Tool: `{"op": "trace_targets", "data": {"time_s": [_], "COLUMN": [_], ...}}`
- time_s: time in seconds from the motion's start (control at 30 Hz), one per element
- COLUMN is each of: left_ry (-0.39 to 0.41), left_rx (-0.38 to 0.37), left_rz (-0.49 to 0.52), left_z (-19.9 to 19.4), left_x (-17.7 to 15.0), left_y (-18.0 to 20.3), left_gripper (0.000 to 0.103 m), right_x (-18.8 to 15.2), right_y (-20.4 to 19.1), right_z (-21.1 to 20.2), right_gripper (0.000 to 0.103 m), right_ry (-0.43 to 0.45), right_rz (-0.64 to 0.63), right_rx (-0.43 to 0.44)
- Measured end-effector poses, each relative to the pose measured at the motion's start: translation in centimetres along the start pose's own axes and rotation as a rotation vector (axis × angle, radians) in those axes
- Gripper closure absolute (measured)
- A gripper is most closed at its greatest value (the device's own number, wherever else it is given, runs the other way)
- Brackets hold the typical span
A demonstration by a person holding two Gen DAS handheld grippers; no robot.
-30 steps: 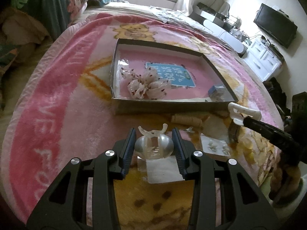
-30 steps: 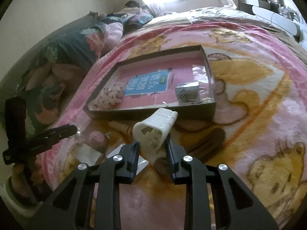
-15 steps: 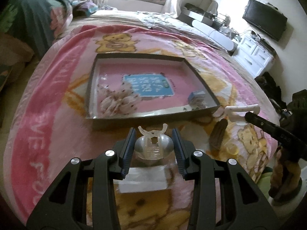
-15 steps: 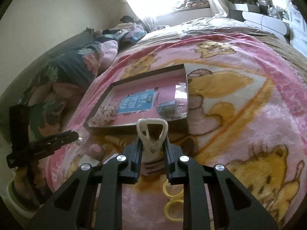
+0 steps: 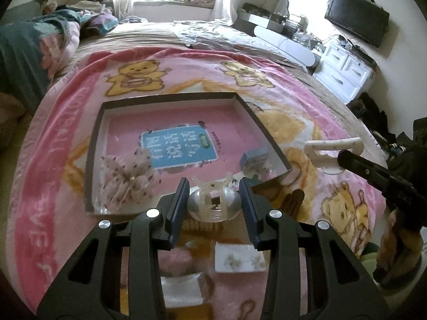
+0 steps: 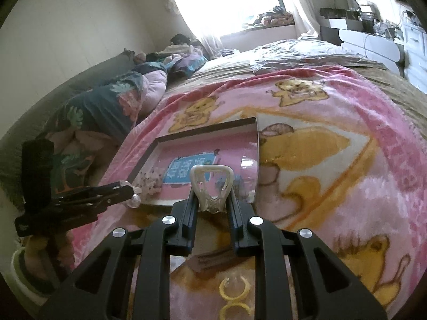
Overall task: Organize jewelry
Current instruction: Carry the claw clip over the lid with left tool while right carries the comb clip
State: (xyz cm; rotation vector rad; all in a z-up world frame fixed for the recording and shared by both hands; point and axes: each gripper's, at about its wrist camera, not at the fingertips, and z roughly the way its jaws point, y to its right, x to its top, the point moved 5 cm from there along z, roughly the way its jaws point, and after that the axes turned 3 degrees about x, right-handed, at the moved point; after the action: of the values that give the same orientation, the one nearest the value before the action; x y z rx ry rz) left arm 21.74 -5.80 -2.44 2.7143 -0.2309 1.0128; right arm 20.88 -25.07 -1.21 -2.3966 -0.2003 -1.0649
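A clear hair claw (image 5: 212, 205) is clamped in the left hand-held gripper (image 5: 212, 208), a cream claw clip (image 6: 212, 188) in the right hand-held gripper (image 6: 212, 208). Both have been carried up off the blanket (image 5: 53, 176) within the last second and are now held at the near edge of the open box (image 5: 93, 160). Dropping in is judged next.

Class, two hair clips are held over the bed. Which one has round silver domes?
The clear hair clip in the left gripper; the cream hair clip in the right gripper is a plain open frame.
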Motion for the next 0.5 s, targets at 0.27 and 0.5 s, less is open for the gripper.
{"op": "trace_targets", "data": {"time_s": [0.27,0.5], "left_ry": [-0.008,-0.022], "left_rx": [0.03,0.061], "left_rz": [0.015,0.019], "left_z": [2.0,4.0], "left_x": [1.8,2.7], "left_y": [0.2,-0.2], "left_gripper": [0.073,0.073], "right_x": [2.3,4.3], "right_y": [0.2,0.0], "right_z": [1.9,4.3], "right_gripper": [0.084,0.084], "right_ry": [0.007,0.003], "right_rz": [-0.02,-0.058], "right_rx": [0.007,0.012]}}
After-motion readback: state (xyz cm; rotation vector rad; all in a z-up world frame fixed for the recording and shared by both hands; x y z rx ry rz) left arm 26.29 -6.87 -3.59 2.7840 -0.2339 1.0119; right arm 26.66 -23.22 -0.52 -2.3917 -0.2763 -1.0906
